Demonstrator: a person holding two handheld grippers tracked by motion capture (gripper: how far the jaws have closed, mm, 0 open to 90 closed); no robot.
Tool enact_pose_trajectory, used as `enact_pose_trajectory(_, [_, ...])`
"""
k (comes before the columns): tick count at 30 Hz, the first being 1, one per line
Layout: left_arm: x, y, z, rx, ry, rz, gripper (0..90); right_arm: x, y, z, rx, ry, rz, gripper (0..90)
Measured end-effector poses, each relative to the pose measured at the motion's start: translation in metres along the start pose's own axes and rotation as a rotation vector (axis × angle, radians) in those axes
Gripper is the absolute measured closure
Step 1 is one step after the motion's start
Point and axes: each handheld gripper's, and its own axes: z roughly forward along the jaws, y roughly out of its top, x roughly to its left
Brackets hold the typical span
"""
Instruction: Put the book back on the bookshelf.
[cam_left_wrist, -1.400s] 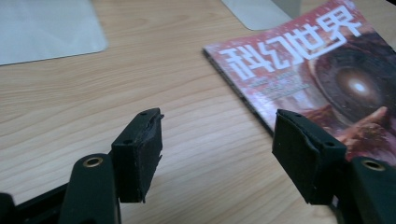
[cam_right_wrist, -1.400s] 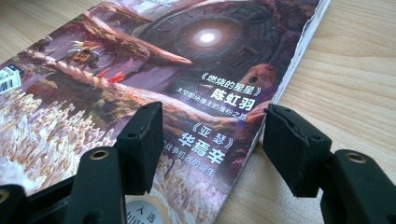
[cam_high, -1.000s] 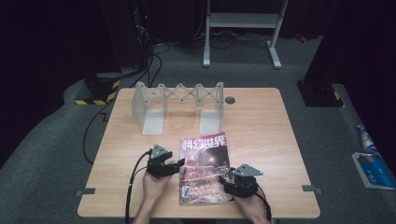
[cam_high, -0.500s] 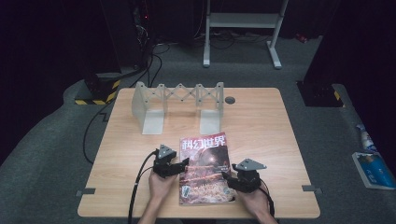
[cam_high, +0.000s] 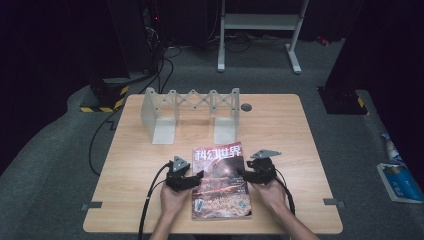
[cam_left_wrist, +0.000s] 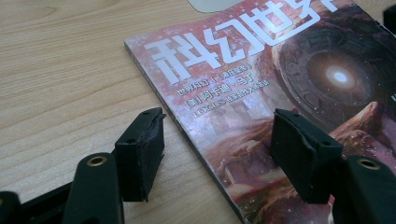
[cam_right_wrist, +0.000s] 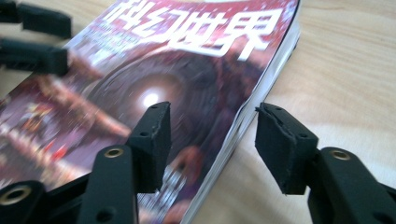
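Note:
A red magazine (cam_high: 220, 179) with white Chinese title lettering lies flat near the table's front edge. My left gripper (cam_high: 198, 178) is open at its left edge, one jaw over the wood and one over the cover (cam_left_wrist: 261, 84). My right gripper (cam_high: 243, 174) is open astride the magazine's right edge (cam_right_wrist: 187, 79), left jaw above the cover, right jaw above the bare table. Neither pair of jaws has closed on the magazine. In the right gripper view, the left gripper's black fingers (cam_right_wrist: 35, 56) show at the top left.
A white accordion-style rack (cam_high: 190, 112) stands at the back of the wooden table (cam_high: 295, 135), just beyond the magazine. A small dark disc (cam_high: 246, 107) sits beside its right end. Cables trail off the table's front left.
Both grippers have moved inward and forward to the magazine's two side edges. The magazine seems to have shifted slightly toward the front edge.

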Motion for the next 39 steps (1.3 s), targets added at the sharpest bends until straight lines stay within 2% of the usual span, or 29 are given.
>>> enact_pose_trajectory(4, [-0.001, 0.0, 0.0, 0.001, 0.005, 0.015, 35.0, -0.008, 0.013, 0.007, 0.013, 0.0, 0.026, 41.8])
enact_pose_trajectory(9, [-0.002, -0.001, 0.001, -0.004, 0.003, 0.012, 35.0, -0.013, 0.026, 0.017, 0.038, -0.007, 0.041, 39.4])
enact_pose_trajectory(11, [-0.002, -0.001, 0.001, -0.003, 0.0, 0.016, 35.1, -0.013, 0.028, 0.022, 0.033, -0.023, 0.049, 38.1])
enact_pose_trajectory(16, [-0.002, -0.001, 0.0, -0.001, -0.002, 0.017, 35.0, -0.015, 0.03, 0.036, 0.079, -0.027, 0.07, 35.4])
enact_pose_trajectory(25, [-0.003, -0.001, 0.001, -0.004, -0.006, 0.026, 35.6, -0.013, 0.032, 0.042, 0.112, -0.019, 0.092, 31.6])
enact_pose_trajectory(29, [-0.004, -0.001, 0.002, -0.005, -0.009, 0.028, 36.0, -0.009, 0.032, 0.043, 0.111, -0.025, 0.076, 30.9])
enact_pose_trajectory(33, [-0.005, 0.0, 0.003, -0.006, -0.014, 0.04, 36.3, -0.009, 0.031, 0.041, 0.1, -0.019, 0.1, 35.1])
enact_pose_trajectory(39, [-0.006, 0.0, 0.003, -0.005, -0.01, 0.044, 36.3, -0.008, 0.03, 0.04, 0.093, -0.021, 0.099, 37.4])
